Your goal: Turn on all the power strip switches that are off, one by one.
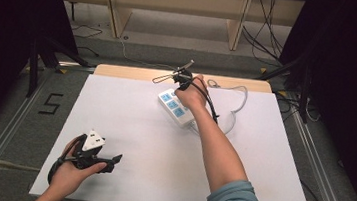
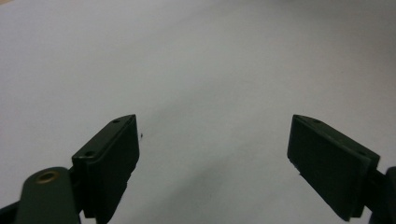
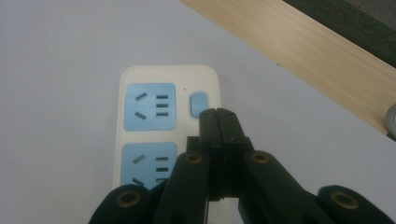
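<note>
The right gripper [image 3: 217, 112] is reaching to the far side of the table, over a white power strip [image 3: 140, 135]. Its jaws are closing fully together, with nothing between them. In the right gripper view the joined tips are lying at the lower edge of the blue switch [image 3: 199, 103], at the end of the strip; if they are pressing on it or only touching it, I cannot tell. Beside the switch a blue socket [image 3: 149, 106] is showing, and a second one [image 3: 148, 163] is sitting below it, partly covered by the jaws.

In the high view the strip [image 1: 175, 108] is lying diagonally on the white sheet [image 1: 151, 148], near the far edge of the table, where a band of bare wood [image 1: 134, 72] is showing. The right hand [image 1: 193, 94] is holding the gripper [image 1: 182, 80] just above the far end of the strip. A white cord [image 1: 239, 104] is curving away from the strip toward the right side.

The left gripper [image 1: 110, 161] is resting in the left hand [image 1: 71, 172] at the near left corner of the sheet, well apart from the strip. In the left gripper view its jaws are standing wide apart and are holding nothing; between the pads [image 2: 114, 163] only the white sheet [image 2: 210, 93] is visible.
</note>
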`<state>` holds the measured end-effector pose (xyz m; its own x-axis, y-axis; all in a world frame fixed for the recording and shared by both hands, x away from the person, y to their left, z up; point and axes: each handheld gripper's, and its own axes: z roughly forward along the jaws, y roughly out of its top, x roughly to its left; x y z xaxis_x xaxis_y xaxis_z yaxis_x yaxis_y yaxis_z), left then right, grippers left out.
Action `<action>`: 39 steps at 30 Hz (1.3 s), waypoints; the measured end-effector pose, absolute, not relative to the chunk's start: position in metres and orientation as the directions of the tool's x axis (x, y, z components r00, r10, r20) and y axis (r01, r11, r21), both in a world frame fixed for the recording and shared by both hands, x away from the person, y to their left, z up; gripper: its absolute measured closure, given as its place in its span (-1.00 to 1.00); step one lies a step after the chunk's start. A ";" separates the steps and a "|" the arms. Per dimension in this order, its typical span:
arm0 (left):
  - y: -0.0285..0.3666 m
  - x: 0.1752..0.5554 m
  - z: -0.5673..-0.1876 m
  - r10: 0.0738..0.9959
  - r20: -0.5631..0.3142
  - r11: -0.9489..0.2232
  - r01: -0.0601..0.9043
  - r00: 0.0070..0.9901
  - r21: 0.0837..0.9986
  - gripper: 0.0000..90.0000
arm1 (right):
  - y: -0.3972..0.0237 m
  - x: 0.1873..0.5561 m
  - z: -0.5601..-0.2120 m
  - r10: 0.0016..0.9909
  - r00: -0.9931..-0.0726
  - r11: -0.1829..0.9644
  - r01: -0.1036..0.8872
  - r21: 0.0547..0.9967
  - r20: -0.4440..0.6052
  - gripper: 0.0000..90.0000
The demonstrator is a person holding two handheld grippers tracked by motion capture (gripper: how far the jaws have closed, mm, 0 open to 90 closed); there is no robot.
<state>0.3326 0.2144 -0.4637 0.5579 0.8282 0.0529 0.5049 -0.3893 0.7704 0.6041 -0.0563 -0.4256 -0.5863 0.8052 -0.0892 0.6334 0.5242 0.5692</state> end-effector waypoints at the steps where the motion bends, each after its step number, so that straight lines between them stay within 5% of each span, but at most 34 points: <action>1: 0.214 0.333 -0.464 0.828 0.053 -0.389 0.505 0.558 0.770 -0.63 | -0.056 0.605 -0.426 0.805 -0.587 0.525 0.632 0.570 -0.090 1.00; 39: 0.214 0.333 -0.464 0.826 0.051 -0.389 0.503 0.561 0.772 -0.63 | -0.044 0.620 -0.432 0.801 -0.593 0.525 0.634 0.568 -0.078 1.00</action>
